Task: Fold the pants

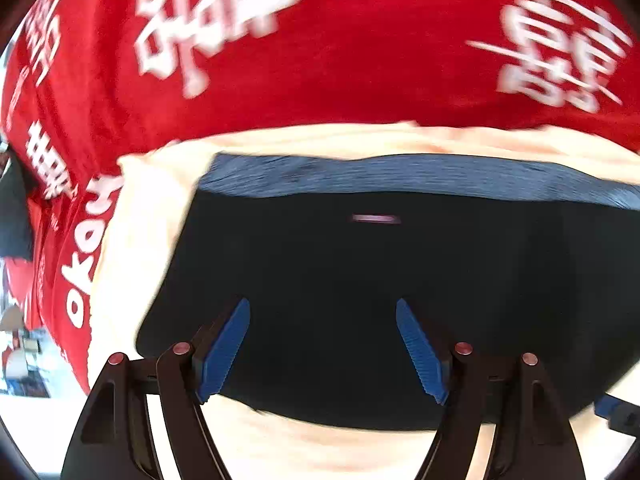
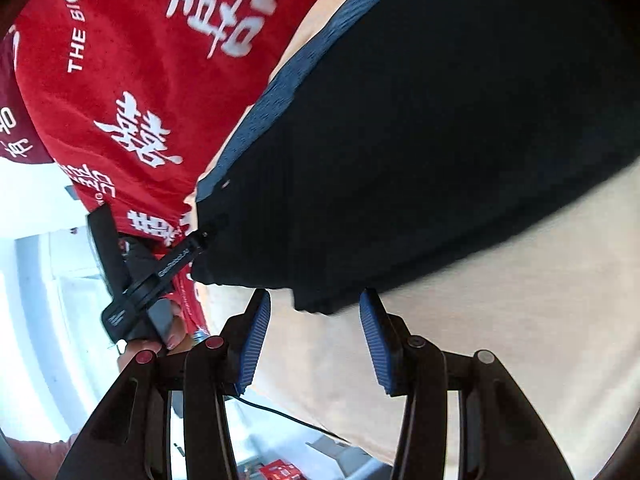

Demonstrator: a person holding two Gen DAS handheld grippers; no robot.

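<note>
While one pair black pants (image 1: 360, 300) lies on cream cloth (image 1: 320, 452), left gripper (image 1: 323, 352), right gripper (image 2: 316, 340) both spread, empty.

pants (image 1: 360, 300): matt black cloth, smooth; waistband a blue ribbed knit
cover (image 1: 340, 56): red cloth, soft nap, white print
sheet (image 2: 500, 340): cream cloth, matt, smooth
left gripper (image 1: 323, 350): matt black plastic; pads (image 1: 224, 352) blue ribbed rubber
right gripper (image 2: 316, 344): the same, blue ribbed pads (image 2: 376, 344)

Bare cream cloth (image 2: 500, 320) near pants (image 2: 440, 120); red cloth (image 1: 340, 80) beyond.
</note>
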